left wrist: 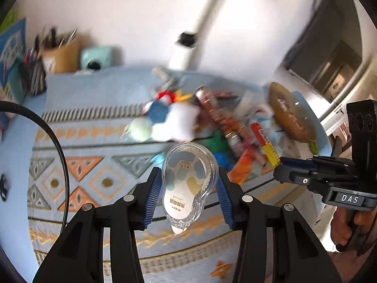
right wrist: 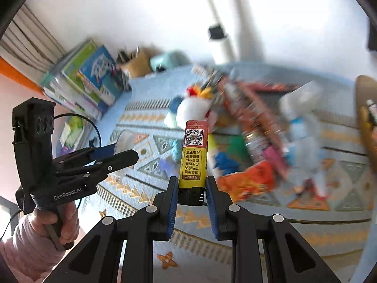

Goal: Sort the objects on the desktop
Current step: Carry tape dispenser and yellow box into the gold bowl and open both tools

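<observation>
Left gripper [left wrist: 189, 188]: clamped across the clear, teardrop-shaped plastic correction-tape dispenser [left wrist: 188, 179], centre frame; long axis along the fingers, nozzle toward the camera.
Right gripper [right wrist: 192, 191]: closed narrow on the black end of the yellow-and-red cylindrical lighter [right wrist: 193, 155], centre frame; it points away, toward the blurred clutter.
Your step: hold both grips firm, carry level, clear the pile before setting down.

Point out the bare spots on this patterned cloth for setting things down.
Free: the cloth left of the held tape dispenser, out to the black cable, and the near edge strip. Crowded: the heap from the white plush past the snack packets to the round woven tray.
</observation>
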Tool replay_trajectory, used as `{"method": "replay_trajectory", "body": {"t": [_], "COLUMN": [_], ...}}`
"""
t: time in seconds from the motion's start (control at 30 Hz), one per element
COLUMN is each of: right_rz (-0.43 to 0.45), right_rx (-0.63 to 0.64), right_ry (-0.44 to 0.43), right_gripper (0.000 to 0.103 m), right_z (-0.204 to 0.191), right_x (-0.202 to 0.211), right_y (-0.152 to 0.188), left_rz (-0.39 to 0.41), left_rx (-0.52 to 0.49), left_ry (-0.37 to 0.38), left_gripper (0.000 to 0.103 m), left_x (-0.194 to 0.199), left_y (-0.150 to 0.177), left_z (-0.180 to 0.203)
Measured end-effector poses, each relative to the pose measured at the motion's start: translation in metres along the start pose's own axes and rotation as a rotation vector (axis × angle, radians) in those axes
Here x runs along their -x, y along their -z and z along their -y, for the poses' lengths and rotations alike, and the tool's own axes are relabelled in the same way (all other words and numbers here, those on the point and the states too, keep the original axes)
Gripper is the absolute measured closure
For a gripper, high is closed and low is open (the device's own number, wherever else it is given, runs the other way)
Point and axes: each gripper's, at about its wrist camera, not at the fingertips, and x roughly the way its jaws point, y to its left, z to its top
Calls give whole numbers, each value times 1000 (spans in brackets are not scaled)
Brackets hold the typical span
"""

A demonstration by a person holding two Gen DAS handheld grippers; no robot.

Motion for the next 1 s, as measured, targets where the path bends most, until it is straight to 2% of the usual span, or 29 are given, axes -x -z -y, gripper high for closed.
{"method": "replay_trajectory", "body": {"t": [0.27,0.5,0.7,1.0], "right_rz": [123,199,238,252], "right_rx": [-49,-97,-158,-236], "right_ry": [97,210,272,307], "right_gripper": [80,80,80,80], "right_z": [71,138,192,252], "right_x": [98,156,187,200], "right_y": [5,4,5,-5], "left_rz": [24,58,72,31], "left_rx": [-89,-126,-185,-270], "left_ry": [-54,-33,-54,-41], "left_gripper": [60,60,60,60], "left_x": [-2,-14,-31,-77], "left_y": [-35,-66,-92,-116], "left_z": [91,179,249,312]}}
